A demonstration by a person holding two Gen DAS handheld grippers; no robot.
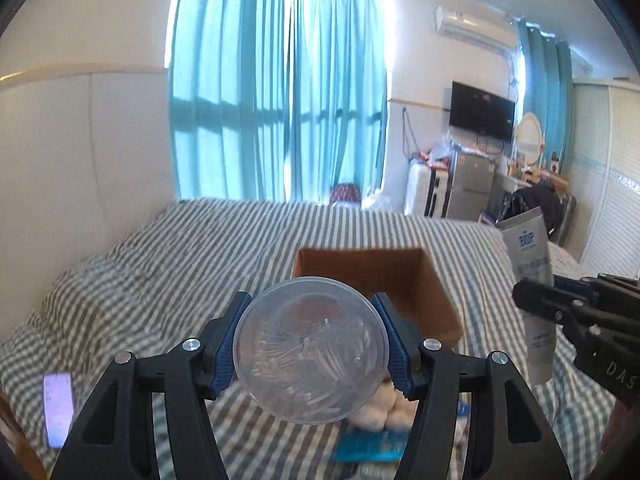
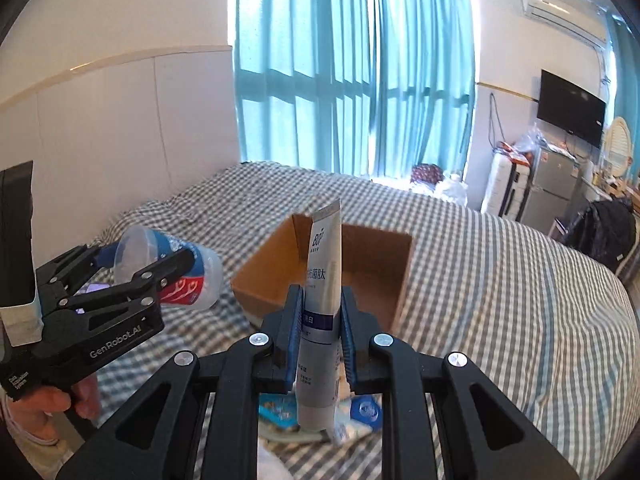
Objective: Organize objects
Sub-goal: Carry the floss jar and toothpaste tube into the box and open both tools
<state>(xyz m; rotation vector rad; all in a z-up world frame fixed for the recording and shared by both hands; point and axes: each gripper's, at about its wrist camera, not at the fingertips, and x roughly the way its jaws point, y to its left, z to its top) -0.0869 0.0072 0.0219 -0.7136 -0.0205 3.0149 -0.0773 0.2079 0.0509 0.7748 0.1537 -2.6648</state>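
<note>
The left gripper (image 1: 312,350) pinches a round clear-plastic cotton swab container (image 1: 312,356) with a red-and-blue label, held above the bed (image 1: 160,264). The right gripper (image 2: 320,330) clamps a smooth grey-white toothpaste tube (image 2: 322,308) upright, crimped end up. Beyond both sits an open brown cardboard box (image 2: 372,264) on the grey-and-white checked bedsheet (image 2: 500,300).

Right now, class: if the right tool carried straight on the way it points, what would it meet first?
Probably the cardboard box on the bed. The right tool, shut on the tube, aims at its open top; depth is uncertain.
</note>
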